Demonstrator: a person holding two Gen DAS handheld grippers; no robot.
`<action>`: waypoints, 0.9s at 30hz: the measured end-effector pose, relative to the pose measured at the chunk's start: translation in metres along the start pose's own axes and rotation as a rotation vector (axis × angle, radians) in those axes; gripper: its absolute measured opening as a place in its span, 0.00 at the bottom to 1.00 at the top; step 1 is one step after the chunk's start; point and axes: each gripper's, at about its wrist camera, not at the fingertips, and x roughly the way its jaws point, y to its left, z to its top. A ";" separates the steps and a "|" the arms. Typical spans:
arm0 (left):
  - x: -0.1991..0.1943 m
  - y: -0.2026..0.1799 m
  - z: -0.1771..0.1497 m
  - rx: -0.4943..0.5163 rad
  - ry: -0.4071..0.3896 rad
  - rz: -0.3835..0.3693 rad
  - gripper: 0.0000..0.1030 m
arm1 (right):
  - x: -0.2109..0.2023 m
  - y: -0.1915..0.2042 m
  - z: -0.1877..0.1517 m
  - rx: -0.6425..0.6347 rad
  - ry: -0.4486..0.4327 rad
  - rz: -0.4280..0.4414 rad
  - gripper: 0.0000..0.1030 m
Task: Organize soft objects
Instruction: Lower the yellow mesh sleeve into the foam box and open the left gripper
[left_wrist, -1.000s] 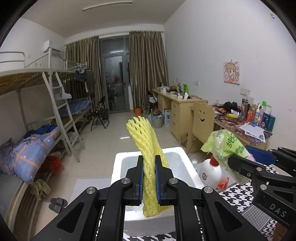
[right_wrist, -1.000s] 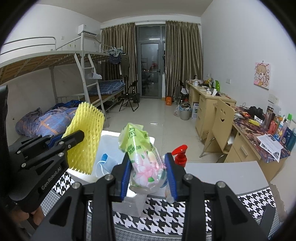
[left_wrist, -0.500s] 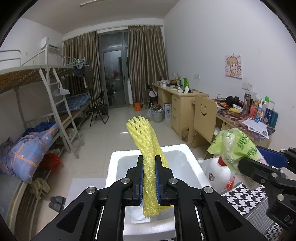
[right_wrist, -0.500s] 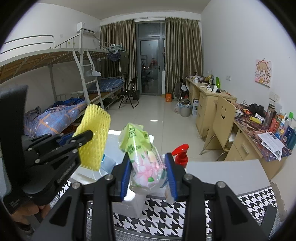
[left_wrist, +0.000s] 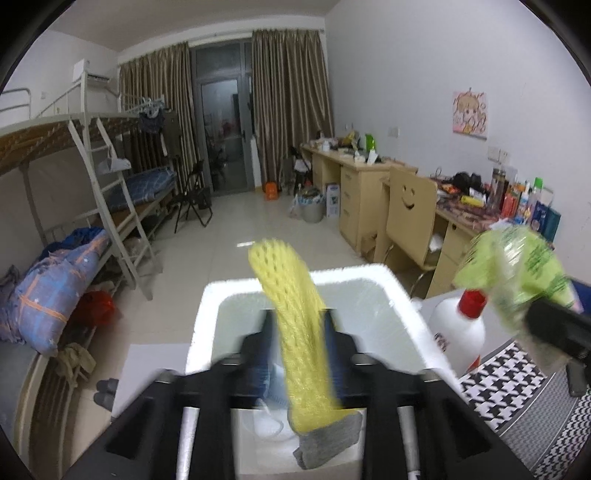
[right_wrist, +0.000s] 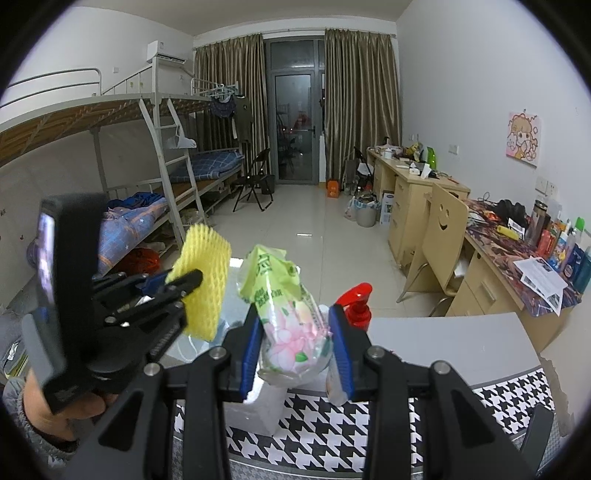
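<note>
A yellow foam net sleeve (left_wrist: 295, 314) stands between the blurred fingers of my left gripper (left_wrist: 299, 326), whose jaws are opening. The pads no longer squeeze it. It hangs over the white foam box (left_wrist: 207, 317), and its lower end rests by a grey sock (left_wrist: 325, 439) inside. In the right wrist view, the left gripper (right_wrist: 181, 291) and the net (right_wrist: 203, 280) are at left above the box (right_wrist: 255, 410). My right gripper (right_wrist: 295, 343) is shut on a green and floral tissue pack (right_wrist: 284, 314), which also shows at the right in the left wrist view (left_wrist: 517, 269).
A white spray bottle with a red pump top (left_wrist: 458, 332) stands just right of the box, on a table with a black-and-white houndstooth cloth (right_wrist: 406, 417). A hand (right_wrist: 44, 410) holds the left gripper. Bunk beds, desks and a chair stand beyond, across the floor.
The left gripper moved forward and down over the box and its jaws spread from a tight grip on the net. The net has sunk lower. The right gripper kept still.
</note>
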 end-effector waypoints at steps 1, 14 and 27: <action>0.002 0.001 0.000 -0.008 0.006 0.006 0.62 | 0.001 0.000 0.000 0.000 0.000 -0.002 0.40; -0.023 0.021 -0.001 -0.034 -0.052 0.071 0.89 | 0.011 0.004 -0.001 -0.011 0.022 0.009 0.40; -0.054 0.044 -0.005 -0.059 -0.101 0.151 0.99 | 0.017 0.023 0.003 -0.048 0.029 0.037 0.40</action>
